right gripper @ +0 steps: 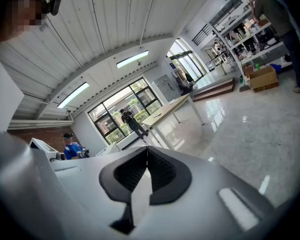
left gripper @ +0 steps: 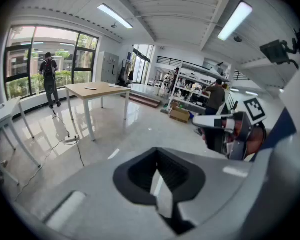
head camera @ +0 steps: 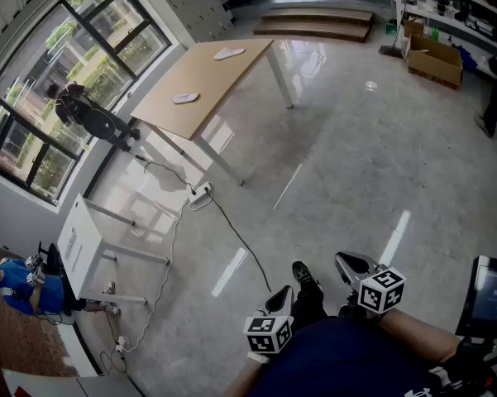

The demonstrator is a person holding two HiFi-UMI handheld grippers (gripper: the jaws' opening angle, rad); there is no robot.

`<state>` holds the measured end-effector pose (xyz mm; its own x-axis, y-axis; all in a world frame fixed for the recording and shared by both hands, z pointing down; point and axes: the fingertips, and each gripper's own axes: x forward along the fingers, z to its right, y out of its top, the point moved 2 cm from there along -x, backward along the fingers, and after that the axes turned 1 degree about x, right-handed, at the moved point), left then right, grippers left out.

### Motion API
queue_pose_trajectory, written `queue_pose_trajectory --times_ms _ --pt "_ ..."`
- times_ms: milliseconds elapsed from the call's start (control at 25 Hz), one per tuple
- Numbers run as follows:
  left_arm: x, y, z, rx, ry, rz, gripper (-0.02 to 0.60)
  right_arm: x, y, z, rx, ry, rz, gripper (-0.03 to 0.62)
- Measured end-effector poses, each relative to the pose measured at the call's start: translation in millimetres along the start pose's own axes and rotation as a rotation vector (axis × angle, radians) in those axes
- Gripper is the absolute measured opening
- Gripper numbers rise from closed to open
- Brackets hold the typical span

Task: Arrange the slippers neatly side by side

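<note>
Two pale slippers lie apart on a wooden table [head camera: 207, 77] far across the room: one slipper [head camera: 229, 53] near its far end, the other slipper [head camera: 185, 98] toward its near edge. Both grippers hover close to my body, far from the table. My left gripper [head camera: 282, 294] is shut with nothing between its jaws. My right gripper [head camera: 346, 261] is likewise shut and empty. In the left gripper view the shut left gripper [left gripper: 157, 157] faces the table [left gripper: 97, 89], with the right gripper [left gripper: 220, 125] at the right. In the right gripper view the right gripper [right gripper: 148, 152] points toward the table [right gripper: 170, 106].
A white desk [head camera: 81, 251] stands at the left by the windows. A cable and power strip [head camera: 200, 193] lie on the glossy floor between it and the table. A cardboard box [head camera: 434, 59], shelves and steps [head camera: 314, 23] are at the back. People stand at the edges.
</note>
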<state>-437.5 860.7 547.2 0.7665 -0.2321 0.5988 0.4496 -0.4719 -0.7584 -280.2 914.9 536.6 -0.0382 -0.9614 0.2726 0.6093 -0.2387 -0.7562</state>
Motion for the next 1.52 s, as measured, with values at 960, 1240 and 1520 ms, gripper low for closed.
queue_pose_trajectory --times_ms 960,1240,1520 --pt "139 141 -217 -0.165 -0.090 0.040 0.005 249 87 24 -0.127 -0.116 -0.177 0.011" --pt "158 158 -236 -0.179 -0.038 0.018 0.003 296 104 36 -0.101 -0.050 -0.203 0.011" --pt "203 209 -261 -0.194 0.055 0.032 0.005 369 150 66 -0.091 0.054 -0.217 0.011"
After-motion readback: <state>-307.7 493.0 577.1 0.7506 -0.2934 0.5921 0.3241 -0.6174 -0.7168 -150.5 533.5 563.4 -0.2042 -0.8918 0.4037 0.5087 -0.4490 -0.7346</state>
